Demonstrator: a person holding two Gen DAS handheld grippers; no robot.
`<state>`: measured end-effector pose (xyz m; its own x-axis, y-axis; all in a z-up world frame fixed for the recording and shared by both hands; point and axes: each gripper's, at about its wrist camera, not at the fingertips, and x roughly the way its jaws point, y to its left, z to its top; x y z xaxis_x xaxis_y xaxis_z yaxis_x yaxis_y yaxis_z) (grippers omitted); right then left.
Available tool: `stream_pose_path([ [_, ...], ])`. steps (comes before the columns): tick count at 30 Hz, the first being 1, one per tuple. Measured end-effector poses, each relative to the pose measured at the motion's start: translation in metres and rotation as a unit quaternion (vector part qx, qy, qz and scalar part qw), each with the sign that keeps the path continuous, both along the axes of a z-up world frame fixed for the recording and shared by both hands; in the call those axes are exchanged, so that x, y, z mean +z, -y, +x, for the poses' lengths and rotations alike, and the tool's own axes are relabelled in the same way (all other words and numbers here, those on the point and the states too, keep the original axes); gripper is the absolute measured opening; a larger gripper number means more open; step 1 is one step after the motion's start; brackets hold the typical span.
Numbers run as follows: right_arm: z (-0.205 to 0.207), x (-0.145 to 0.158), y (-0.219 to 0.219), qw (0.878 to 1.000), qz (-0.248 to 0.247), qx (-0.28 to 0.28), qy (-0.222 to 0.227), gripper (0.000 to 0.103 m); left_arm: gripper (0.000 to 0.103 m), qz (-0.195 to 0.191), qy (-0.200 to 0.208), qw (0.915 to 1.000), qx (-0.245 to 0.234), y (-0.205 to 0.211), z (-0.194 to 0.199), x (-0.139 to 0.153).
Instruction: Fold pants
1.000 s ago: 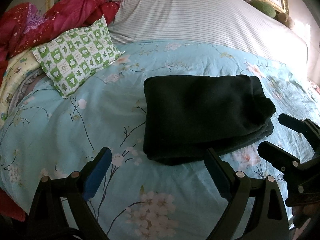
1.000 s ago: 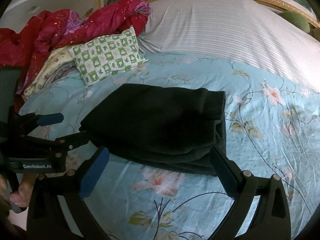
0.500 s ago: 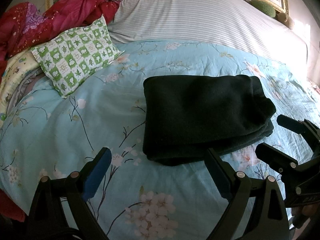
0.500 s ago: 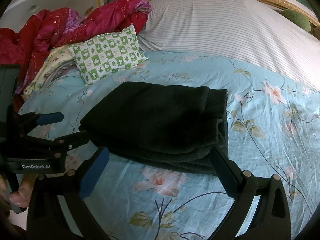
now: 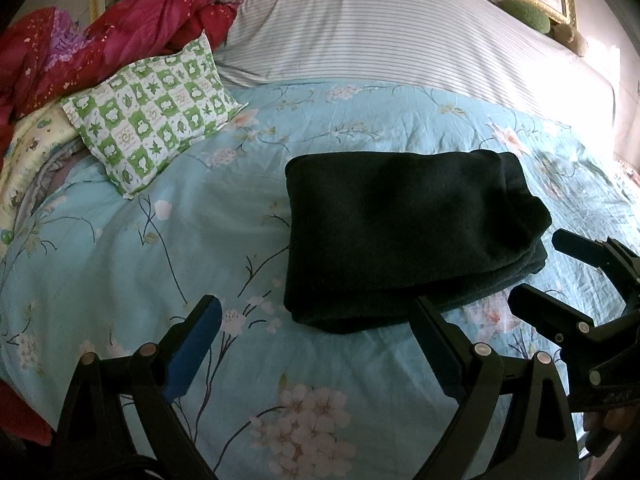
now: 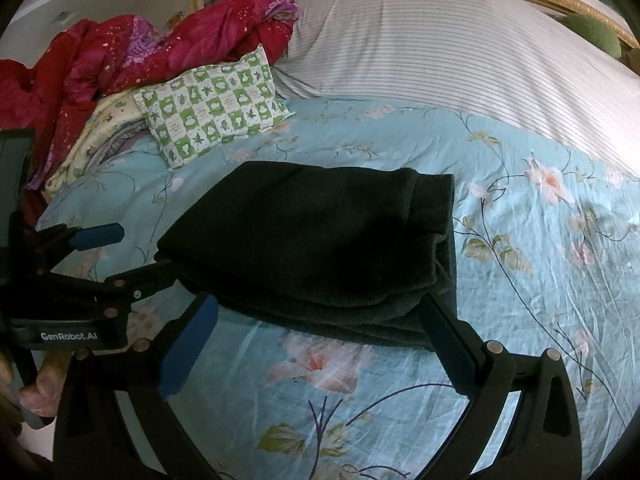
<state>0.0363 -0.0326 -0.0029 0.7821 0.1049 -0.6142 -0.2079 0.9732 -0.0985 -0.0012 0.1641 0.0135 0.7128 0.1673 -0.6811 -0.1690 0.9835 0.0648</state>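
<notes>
Item: dark green fleece pants (image 5: 408,232), folded into a thick rectangle, lying on the light-blue floral bedspread (image 5: 168,248). Green-and-white checked pillow (image 5: 152,112) at 10 o'clock. Left gripper (image 5: 316,344) and right gripper (image 6: 320,344): both spread wide, empty, near the pants' front edge.

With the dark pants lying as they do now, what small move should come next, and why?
Probably draw both tongs back and stop. The pants already lie as a compact folded stack on the floral bedspread, and the left tongs and right tongs are open, holding nothing, just short of its near edge.
</notes>
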Motion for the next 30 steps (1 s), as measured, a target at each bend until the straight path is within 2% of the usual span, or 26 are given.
stream_pose_path([
  [30, -0.0005, 0.0067, -0.0056, 1.000, 0.003, 0.000, 0.006, 0.101, 0.096, 0.004, 0.005, 1.0000, -0.008, -0.0004, 0.0018, 0.0066],
])
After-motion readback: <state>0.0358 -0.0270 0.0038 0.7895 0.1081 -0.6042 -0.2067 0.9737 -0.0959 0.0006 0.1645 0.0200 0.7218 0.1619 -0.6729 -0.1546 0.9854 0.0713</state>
